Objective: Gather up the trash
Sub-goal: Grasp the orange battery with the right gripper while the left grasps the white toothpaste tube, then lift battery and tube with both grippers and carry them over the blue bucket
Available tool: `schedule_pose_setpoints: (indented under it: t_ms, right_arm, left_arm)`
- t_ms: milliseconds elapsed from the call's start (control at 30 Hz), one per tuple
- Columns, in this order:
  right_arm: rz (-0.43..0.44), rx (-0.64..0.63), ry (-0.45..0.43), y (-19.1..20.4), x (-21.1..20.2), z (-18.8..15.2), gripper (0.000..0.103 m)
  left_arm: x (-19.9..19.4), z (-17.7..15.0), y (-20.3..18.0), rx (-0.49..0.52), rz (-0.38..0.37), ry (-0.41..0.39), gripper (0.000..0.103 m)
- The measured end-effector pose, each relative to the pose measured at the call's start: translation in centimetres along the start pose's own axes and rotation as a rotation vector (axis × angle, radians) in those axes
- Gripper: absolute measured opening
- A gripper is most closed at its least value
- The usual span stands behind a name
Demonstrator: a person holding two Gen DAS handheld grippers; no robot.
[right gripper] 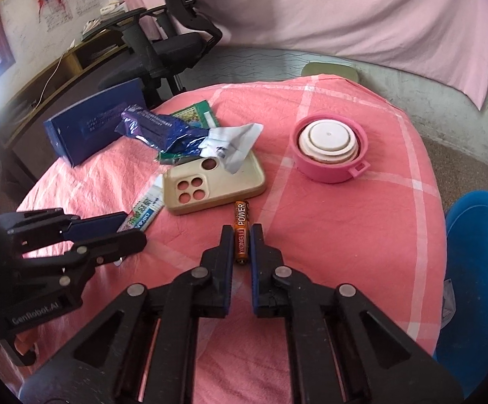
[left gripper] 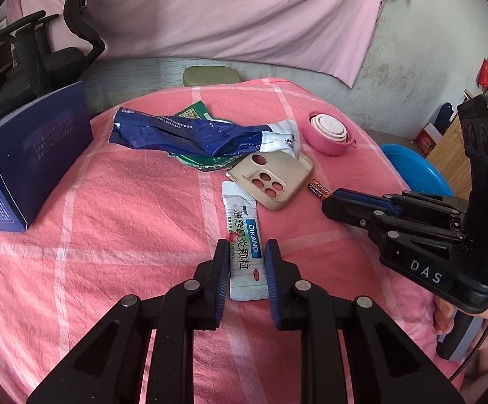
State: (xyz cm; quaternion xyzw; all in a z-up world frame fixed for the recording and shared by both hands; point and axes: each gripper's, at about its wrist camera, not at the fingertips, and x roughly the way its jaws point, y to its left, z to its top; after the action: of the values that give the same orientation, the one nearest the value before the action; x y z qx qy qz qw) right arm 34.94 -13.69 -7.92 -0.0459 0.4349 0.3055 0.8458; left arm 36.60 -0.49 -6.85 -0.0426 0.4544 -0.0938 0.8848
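A white medicine sachet lies on the pink cloth, its near end between the fingers of my left gripper, whose jaws touch its edges. It also shows in the right wrist view. An orange battery lies between the fingers of my right gripper, whose jaws close on its sides. In the left wrist view the right gripper hides most of the battery. A crumpled blue wrapper and a green packet lie farther back.
A beige phone case lies mid-table, a pink collapsible cup to the right and a dark blue box at the left. A blue bin stands beside the table on the right. An office chair stands behind.
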Motion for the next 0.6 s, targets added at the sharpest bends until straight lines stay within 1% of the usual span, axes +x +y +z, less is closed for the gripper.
schedule_pose_setpoints:
  t_ms: [167,267,333,367,500,600]
  right_arm:
    - [0.012,-0.005,0.000,0.3,-0.5,-0.5,0.031]
    - [0.011,0.003,-0.020,0.5,-1.3,-1.0,0.030]
    - [0.008,0.011,-0.044,0.5,-2.0,-1.3,0.030]
    - [0.007,0.014,-0.057,0.6,-2.3,-1.4,0.030]
    - [0.012,0.038,-0.158,0.2,-4.4,-1.7,0.030]
    - [0.013,0.057,-0.279,-0.1,-6.7,-2.1,0.030]
  left_arm:
    - [-0.9,-0.8,-0.6,-0.003,0.006,-0.003,0.014]
    - [-1.6,-1.2,-0.7,-0.022,0.006,-0.025,0.012]
    - [-2.3,-1.5,-0.9,-0.028,0.007,-0.055,0.012]
    - [-2.8,-1.7,-1.2,-0.022,0.016,-0.079,0.012]
    - [-4.7,-2.1,-2.5,0.006,0.039,-0.180,0.012]
    - [-6.6,-1.8,-3.6,0.023,0.045,-0.286,0.012]
